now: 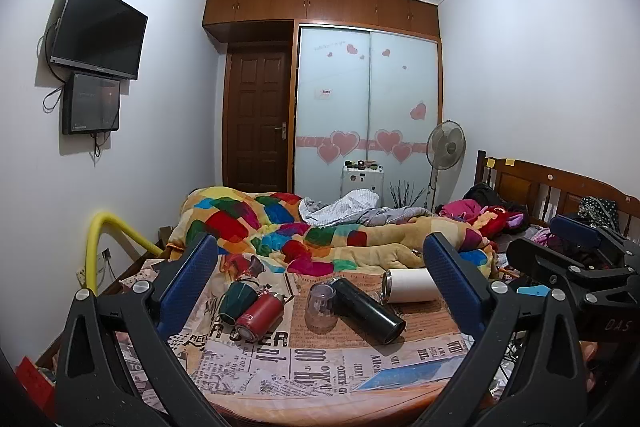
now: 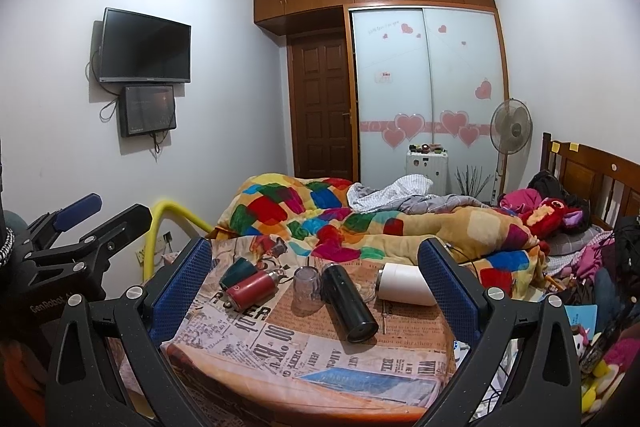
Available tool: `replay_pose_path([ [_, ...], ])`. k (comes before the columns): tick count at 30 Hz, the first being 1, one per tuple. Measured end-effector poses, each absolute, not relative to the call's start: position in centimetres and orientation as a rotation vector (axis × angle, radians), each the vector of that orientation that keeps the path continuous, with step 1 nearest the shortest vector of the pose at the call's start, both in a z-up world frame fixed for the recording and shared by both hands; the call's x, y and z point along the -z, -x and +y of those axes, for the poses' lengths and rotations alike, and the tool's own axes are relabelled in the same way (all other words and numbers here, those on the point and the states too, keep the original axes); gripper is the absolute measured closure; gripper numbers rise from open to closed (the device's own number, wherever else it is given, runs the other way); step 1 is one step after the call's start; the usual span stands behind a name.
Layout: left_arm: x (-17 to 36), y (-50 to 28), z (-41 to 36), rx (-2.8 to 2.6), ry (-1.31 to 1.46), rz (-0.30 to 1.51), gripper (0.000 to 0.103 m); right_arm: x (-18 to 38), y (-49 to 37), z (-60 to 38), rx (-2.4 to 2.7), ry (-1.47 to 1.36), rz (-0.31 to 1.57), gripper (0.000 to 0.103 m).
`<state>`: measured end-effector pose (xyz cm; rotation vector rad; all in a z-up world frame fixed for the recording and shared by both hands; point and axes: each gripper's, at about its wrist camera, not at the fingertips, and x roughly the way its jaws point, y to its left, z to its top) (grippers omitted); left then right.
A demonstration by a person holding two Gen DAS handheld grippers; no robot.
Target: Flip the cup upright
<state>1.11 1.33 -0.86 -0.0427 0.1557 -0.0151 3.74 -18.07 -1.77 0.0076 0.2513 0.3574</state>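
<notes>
Several cups lie on a round table (image 1: 320, 387) covered with a newspaper-print cloth. A dark green cup (image 1: 233, 301) and a red flask (image 1: 258, 315) lie on their sides at the left. A clear cup (image 1: 320, 307) stands mouth down in the middle. A black flask (image 1: 368, 309) and a white cup (image 1: 410, 285) lie on their sides to the right. The same items show in the right wrist view: green cup (image 2: 238, 271), red flask (image 2: 252, 290), clear cup (image 2: 307, 285), black flask (image 2: 349, 303), white cup (image 2: 406, 289). My left gripper (image 1: 320, 279) and right gripper (image 2: 314, 275) are open, empty, short of the table.
A bed with a colourful patchwork blanket (image 1: 304, 231) lies right behind the table. A yellow padded rail (image 1: 98, 243) stands at the left. The right gripper's body (image 1: 580, 267) sits at the right of the left wrist view. A fan (image 1: 446, 147), wardrobe and door stand far back.
</notes>
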Motion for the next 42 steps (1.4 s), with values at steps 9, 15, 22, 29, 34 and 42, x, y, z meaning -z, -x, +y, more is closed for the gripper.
replay_pose_path([
  [9,2.3,-3.5,1.9,0.004,0.054,0.204,0.0,3.2,-5.6,-18.2,-0.346,-0.008,0.291,0.0],
  [15,5.4,-8.4,3.8,-0.015,0.055,0.327,0.0,5.2,-7.9,-18.5,-0.322,-0.011,0.351,0.0],
  [22,12.6,-18.6,6.6,-0.011,-0.015,0.604,0.0,7.9,-11.4,-18.8,-0.28,-0.01,0.451,0.0],
  [29,19.1,-26.9,9.4,0.083,0.008,0.835,0.007,9.9,-14.5,-18.9,-0.243,-0.011,0.535,0.0],
  [34,22.3,-30.8,10.8,0.106,-0.001,0.952,0.019,11.0,-16.2,-18.6,-0.232,-0.014,0.576,0.0],
  [42,24.2,-33.5,11.0,0.142,-0.013,1.028,0.023,12.3,-17.9,-17.6,-0.241,-0.011,0.615,0.0],
])
